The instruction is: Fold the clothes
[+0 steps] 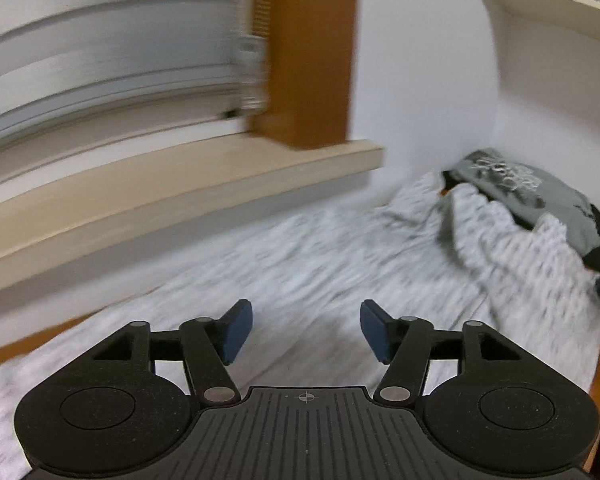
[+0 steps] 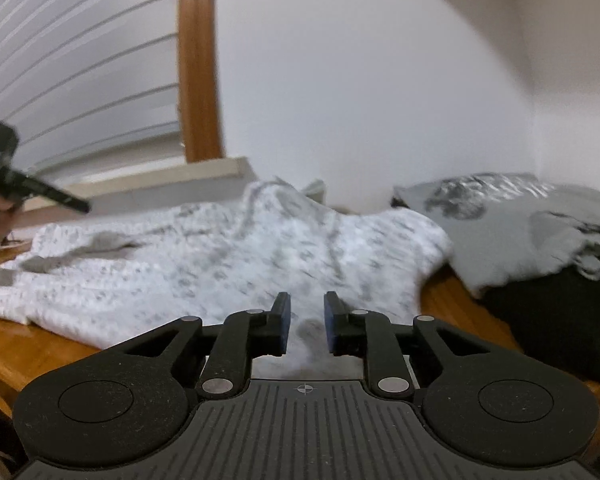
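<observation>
A white, grey-flecked knit garment [image 2: 228, 256] lies spread on the wooden table [image 2: 24, 344]; it also shows in the left wrist view [image 1: 340, 272]. My left gripper [image 1: 306, 330] is open and empty, hovering above the garment's left part. My right gripper [image 2: 307, 322] hangs over the garment's near edge with its jaws partly open, a narrow gap between the blue pads [image 2: 285, 320] and nothing held. The left gripper also shows at the far left of the right wrist view [image 2: 32, 192], held in a hand.
A grey printed T-shirt [image 2: 516, 224] lies on a black garment [image 2: 560, 320] at the right; it also shows in the left wrist view [image 1: 532, 188]. A windowsill [image 1: 172, 196] and blinds [image 1: 108, 60] run behind. A white wall [image 2: 360, 80] backs the table.
</observation>
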{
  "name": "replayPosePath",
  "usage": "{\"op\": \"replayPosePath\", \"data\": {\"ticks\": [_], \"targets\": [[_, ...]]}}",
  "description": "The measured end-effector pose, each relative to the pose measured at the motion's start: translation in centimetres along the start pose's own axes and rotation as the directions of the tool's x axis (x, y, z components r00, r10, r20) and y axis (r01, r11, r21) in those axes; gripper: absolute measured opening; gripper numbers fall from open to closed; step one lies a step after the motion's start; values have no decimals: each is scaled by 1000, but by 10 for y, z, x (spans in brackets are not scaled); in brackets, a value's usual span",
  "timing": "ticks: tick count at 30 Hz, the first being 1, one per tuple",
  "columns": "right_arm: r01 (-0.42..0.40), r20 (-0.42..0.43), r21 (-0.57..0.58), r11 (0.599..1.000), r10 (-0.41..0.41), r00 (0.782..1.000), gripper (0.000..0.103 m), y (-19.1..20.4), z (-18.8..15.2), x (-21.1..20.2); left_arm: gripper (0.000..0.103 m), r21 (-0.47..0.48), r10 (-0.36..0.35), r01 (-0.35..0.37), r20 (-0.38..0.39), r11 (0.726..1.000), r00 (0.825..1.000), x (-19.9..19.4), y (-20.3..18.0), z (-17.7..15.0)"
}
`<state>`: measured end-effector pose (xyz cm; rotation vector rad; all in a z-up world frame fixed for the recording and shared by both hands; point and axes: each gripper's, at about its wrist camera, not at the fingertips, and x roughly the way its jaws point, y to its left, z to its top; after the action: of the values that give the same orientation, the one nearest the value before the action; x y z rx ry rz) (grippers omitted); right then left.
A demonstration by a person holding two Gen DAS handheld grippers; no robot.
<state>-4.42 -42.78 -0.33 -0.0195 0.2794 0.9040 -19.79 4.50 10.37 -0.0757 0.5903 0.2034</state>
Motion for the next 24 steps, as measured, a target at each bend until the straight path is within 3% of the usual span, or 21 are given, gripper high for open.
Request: {"op": "replayPosePath", "data": {"ticks": [5,12,16,24], "targets": [[8,46,-17,1000,-8,999,20,22,1,9,67,-68,59,-60,-14,996,998,-59,42,-59],[5,40,-31,1000,-4,999,24,39,-3,19,68,-84,160,-165,-58,983,985,-101,63,-126],[-25,19,-45,999,26,999,31,47,-6,21,68,-82,190,-194,-57,977,980,-110,69,-140],[-52,-98,-109,993,41,994,29,47,-13,24,68,-91,207,-216,-94,972,974,-116,81,-151]]}}
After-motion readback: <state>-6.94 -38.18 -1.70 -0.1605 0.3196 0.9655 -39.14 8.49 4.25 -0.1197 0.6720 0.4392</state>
